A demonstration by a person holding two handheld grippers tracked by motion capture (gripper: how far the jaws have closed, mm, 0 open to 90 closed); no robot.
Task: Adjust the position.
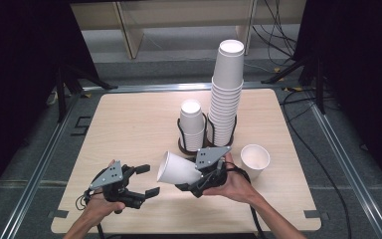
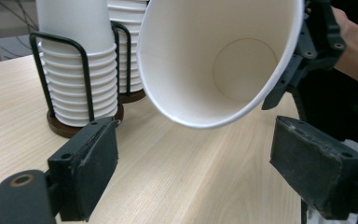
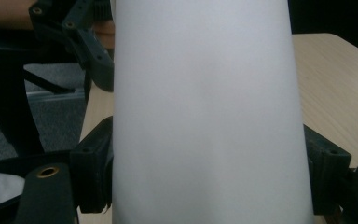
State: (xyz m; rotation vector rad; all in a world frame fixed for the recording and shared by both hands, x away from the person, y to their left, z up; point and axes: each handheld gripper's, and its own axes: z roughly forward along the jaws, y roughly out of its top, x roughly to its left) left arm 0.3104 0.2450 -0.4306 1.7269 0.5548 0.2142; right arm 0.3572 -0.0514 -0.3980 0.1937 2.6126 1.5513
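Nearest the person, at the table's (image 1: 129,124) front edge, the left gripper (image 1: 144,181) rests low over the wood with its jaws spread and nothing between them; in the left gripper view its two black pads (image 2: 91,163) stand well apart on either side of bare tabletop. Just beside it, toward the middle, the right gripper (image 1: 191,184) pinches a white paper cup (image 1: 176,169) by its narrow base end, the cup tipped on its side so the open mouth faces the left gripper. From the left gripper view the cup (image 2: 219,60) hangs above the table, its round bottom visible inside. From the right gripper view the cup's wall (image 3: 205,116) sits clamped between both jaws. Right of that hand, a second cup (image 1: 255,159) stands upright alone on the table. Farther back, two black wire holders on round dark bases stand side by side: the left one carries a short stack (image 1: 192,124), the right one a tall stack (image 1: 226,94) that rises well above it.
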